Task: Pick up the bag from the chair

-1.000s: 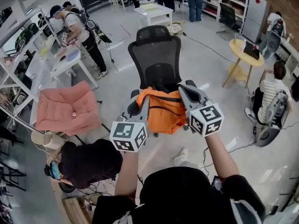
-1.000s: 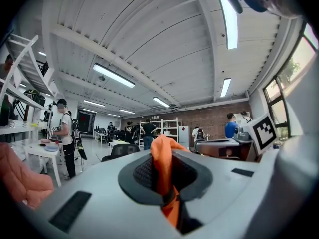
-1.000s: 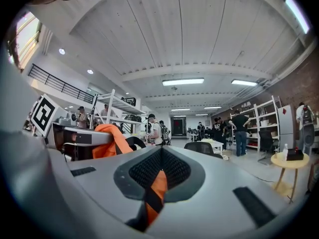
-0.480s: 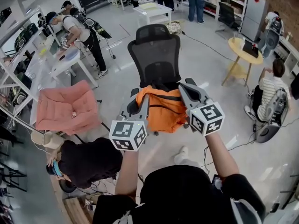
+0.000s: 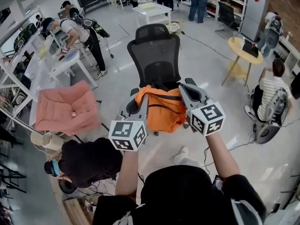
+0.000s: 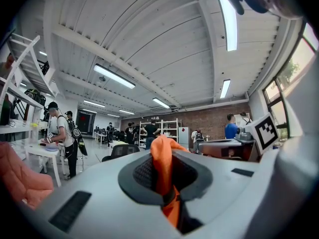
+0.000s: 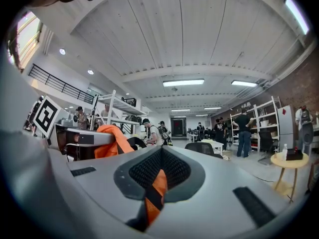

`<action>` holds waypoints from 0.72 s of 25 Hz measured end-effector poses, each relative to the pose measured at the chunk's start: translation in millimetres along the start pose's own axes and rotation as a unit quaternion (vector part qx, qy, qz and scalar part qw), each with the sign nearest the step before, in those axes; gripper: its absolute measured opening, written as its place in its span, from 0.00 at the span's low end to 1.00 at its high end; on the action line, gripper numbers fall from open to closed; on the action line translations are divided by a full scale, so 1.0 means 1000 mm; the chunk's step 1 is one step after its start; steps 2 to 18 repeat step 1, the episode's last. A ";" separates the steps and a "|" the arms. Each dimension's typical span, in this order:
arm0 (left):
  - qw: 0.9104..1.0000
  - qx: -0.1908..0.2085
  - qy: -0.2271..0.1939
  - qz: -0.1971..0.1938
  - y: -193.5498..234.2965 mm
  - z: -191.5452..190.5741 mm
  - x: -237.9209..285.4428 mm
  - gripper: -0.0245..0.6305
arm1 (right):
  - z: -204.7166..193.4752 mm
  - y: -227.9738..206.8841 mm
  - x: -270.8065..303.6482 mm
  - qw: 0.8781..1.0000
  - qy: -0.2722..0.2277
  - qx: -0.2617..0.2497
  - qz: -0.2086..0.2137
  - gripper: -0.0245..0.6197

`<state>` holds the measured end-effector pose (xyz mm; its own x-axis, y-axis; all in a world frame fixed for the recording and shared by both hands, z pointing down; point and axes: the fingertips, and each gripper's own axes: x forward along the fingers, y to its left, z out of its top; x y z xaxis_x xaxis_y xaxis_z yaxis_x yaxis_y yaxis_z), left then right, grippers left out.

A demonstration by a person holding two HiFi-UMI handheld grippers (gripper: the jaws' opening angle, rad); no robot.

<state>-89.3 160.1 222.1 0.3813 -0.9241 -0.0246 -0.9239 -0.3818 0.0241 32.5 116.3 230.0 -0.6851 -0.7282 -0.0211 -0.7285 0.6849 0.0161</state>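
I have both claws clamped onto the orange bag [image 5: 161, 110]. The left claw [image 6: 163, 180] is nearly closed on a thin upright fold of its fabric, and the right claw [image 7: 157, 183] is pinched on a narrow orange strip crossed by a black band, likely a strap. The bag hangs between them, just in front of the black chair [image 5: 154, 50]. Its body sags below the claws and hides the seat, so I can't tell whether it is fully clear.

My worry is the grip: each claw has only a sliver of cloth, and the bag's weight could pull a fold out if I lift sharply or spread my hands. If one side lets go, the bag swings from the other. A loose strap may also catch on an armrest and drag the chair along.
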 end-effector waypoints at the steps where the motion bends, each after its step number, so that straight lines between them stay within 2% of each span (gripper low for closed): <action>1: 1.000 0.000 0.000 0.000 0.000 0.001 -0.001 0.08 | 0.000 0.001 0.000 1.000 0.000 0.000 0.000 0.04; 18: 1.000 0.000 0.000 0.000 0.000 0.001 -0.001 0.08 | 0.000 0.001 0.000 1.000 0.000 0.000 0.000 0.04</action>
